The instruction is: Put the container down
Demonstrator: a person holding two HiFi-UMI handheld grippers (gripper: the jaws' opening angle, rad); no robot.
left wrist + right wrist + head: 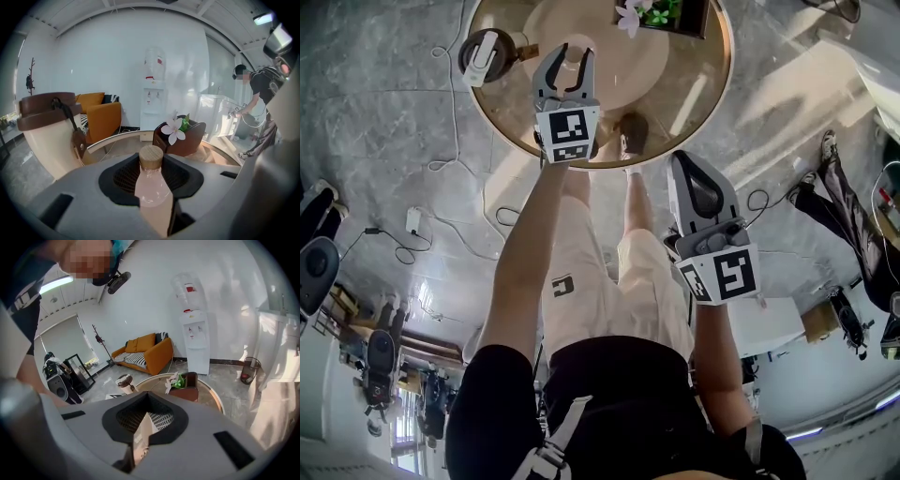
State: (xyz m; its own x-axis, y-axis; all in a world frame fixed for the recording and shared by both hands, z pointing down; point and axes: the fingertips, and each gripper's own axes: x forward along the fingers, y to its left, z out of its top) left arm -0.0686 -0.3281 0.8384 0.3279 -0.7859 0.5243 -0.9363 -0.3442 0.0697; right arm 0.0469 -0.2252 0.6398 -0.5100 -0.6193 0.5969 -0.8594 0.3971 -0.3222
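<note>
Pink container (152,185), left hand-held gripper (573,54) outstretched

Grey marble floor (384,122) runs through the room, with loose cables (459,164) trailing across it. A round, glass-topped bench (698,94) stands in the middle. The walls (108,61) are plain white. Against the far wall sits an orange sofa (145,352) with a striped throw, and a white water dispenser (194,333) stands just beside it. A thin coat stand (101,345) rises near the sofa's other end. A long ceiling light (56,283) glows overhead.
</note>
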